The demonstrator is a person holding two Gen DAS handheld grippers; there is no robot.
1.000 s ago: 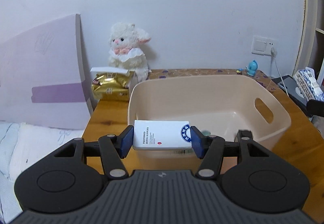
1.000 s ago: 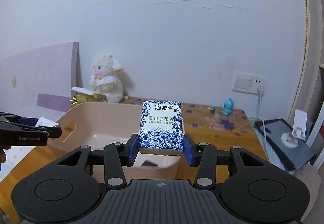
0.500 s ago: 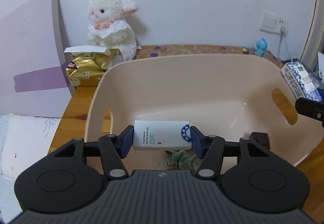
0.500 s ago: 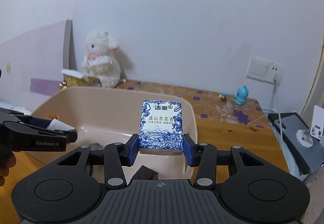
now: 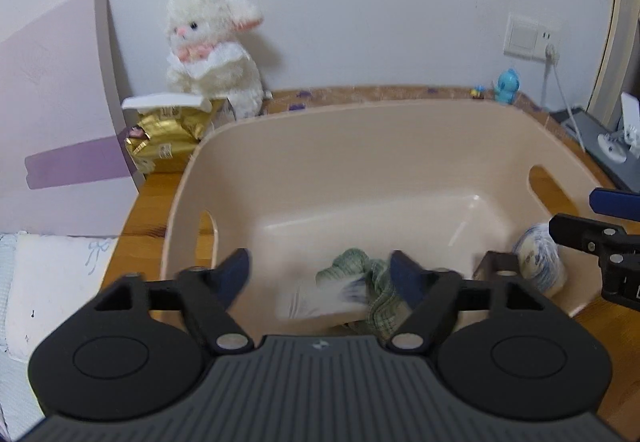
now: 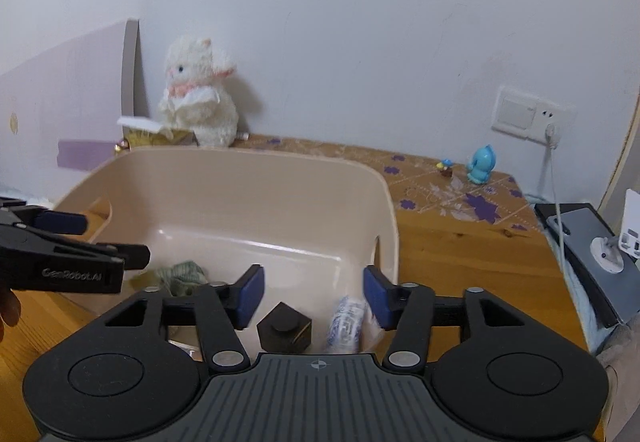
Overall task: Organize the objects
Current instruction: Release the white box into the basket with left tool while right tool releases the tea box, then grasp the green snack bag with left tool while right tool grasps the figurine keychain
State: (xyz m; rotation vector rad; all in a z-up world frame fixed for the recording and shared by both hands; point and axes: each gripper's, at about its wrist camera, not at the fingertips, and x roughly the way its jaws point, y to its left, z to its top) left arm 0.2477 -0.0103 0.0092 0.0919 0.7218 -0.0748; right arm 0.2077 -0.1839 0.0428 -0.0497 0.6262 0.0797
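1. Beige plastic bin (image 5: pixel 360 146) sits on wooden table (image 6: pixel 460 254); both grippers are over its near rim.
2. We see L gripper (image 5: pixel 320 278) w/ fingers spread apart, nothing between them. White box (image 5: pixel 316 302) lies blurred in the bin below it, touching a green checked cloth (image 5: pixel 360 270).
3. R gripper (image 6: pixel 312 294) likewise spread, holding nothing. Blue-white tissue pack (image 6: pixel 348 322) is in the bin's near right corner, blurred, just beside R finger pad (image 6: pixel 376 296).
4. Black hex-shaped block (image 6: pixel 284 326) rests on bin floor next to the tissue pack.
5. Bkgd: white plush lamb (image 5: pixel 212 54) against wall, gold packet (image 5: pixel 168 138) in front of it, small blue figurine (image 6: pixel 480 164) near wall socket (image 6: pixel 532 114).
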